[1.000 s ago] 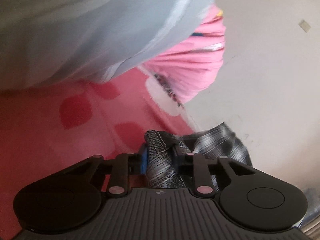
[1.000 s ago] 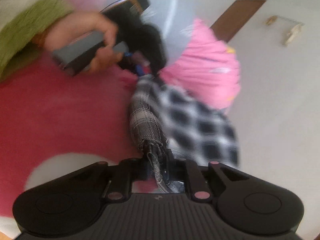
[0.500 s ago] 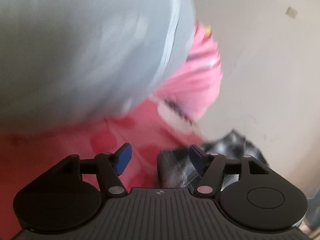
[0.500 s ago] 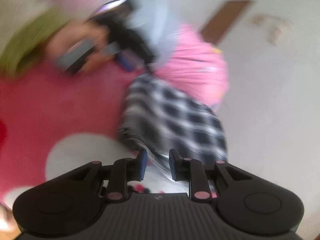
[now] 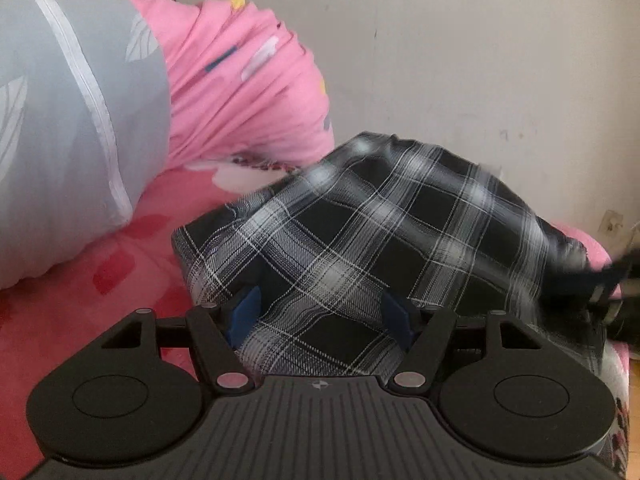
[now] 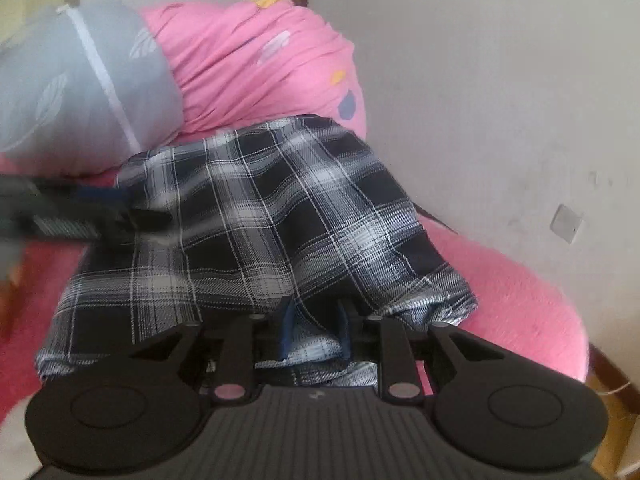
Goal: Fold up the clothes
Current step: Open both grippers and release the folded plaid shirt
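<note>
- Right now the plaid garment (image 5: 360, 232), black, grey and white checks, lies bunched on a pink bed cover (image 5: 80, 312) printed with red petals, close to a pale wall (image 5: 480, 60).
- Behind the garment sit two bundles: a grey pillow (image 5: 60, 120) with a white seam and faint leaf prints, and just beside it a pink gathered bundle (image 5: 248, 92) with small coloured marks. What fills either one cannot be seen.
- No box, basket or other open container shows in either view.
- Left hand-held gripper (image 5: 320, 316): its blue pads stand wide apart and the jaws are opening. A fold of the plaid cloth lies between them, but the pads do not press on it, so it is released.
- Right hand-held gripper (image 6: 314, 330): the pads stand a narrow gap apart with a fold of the garment's near edge between them. The cloth seems to sit loose there; a firm pinch cannot be confirmed.
- From the right wrist view the garment (image 6: 260, 232) spreads from the gripper up toward the pillow (image 6: 80, 100) and the pink bundle (image 6: 248, 60), its far edge touching both.
- At the left edge of that view the other gripper (image 6: 80, 216) shows as a dark blur against the cloth.
</note>
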Motion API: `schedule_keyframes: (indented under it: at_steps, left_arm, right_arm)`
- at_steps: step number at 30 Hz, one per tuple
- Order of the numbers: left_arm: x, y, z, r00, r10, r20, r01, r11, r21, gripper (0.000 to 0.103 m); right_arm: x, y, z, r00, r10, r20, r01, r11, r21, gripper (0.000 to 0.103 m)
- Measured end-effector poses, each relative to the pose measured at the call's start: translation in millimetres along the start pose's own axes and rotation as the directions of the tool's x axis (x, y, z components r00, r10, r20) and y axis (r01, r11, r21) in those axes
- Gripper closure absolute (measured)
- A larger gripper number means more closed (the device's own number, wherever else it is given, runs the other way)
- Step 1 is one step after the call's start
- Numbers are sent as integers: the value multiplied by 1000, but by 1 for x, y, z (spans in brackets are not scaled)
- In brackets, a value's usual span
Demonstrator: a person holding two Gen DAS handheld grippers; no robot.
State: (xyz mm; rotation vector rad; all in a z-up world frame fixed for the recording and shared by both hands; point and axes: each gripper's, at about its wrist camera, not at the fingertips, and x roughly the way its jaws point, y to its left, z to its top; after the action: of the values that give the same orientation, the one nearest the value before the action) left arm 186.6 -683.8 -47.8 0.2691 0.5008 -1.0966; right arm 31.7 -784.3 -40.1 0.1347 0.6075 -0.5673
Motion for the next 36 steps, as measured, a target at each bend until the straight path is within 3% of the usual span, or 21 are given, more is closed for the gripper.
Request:
schedule_keyframes:
  at_steps: [4,7,10,12,17,20,24,27,30,32,34,36]
  left_arm:
    - [3,9,-3,1000,-23,5,23,999,-43,34]
    - [-1,16,-5,998,-42,42,45,995,-84,34]
    - [-8,28,-3,994,-48,103,61,990,-126,34]
    - [-5,34,1,993,-24,118,38,992,-118,34]
    - [19,48,4,998,20,63,-8,984,-180,34]
    - [26,60,3,999,7,44,3,970,-241,34]
    - [29,74,1,999,-8,31,17,951,-307,34]
    - [24,81,3,999,-15,40,28,936,-351,34]
    - [33,87,7,1000,18,-12,-21,915,-404,34]
    - [39,90,6,999,17,-37,-31,903,-428,32]
    - [36,88,6,999,22,-41,-37,903,-428,32]
    - [30,87,7,999,29,-34,-41,908,-418,32]
  right_arm:
    - [-14,6,57,998,20,52,-19,1000,-22,78]
    - [16,2,93,994,94,62,-96,995,28,78]
    - [77,-2,90,998,35,-54,-33,999,40,79]
    - [94,-11,78,993,46,-113,-37,996,79,79]
    - [73,-9,118,995,83,-49,-78,993,85,79]
    - [106,-9,141,993,103,-59,-96,990,105,80]
    - [160,-10,139,983,88,-161,-66,988,136,80]
    - [147,-9,148,986,93,-140,-69,984,165,80]
    - [126,-3,160,988,140,-65,-128,979,159,80]
    - [146,2,161,984,146,-103,-128,978,161,80]
    - [175,5,153,976,106,-189,-79,986,146,81]
    - [175,-5,148,975,127,-183,-88,974,207,82]
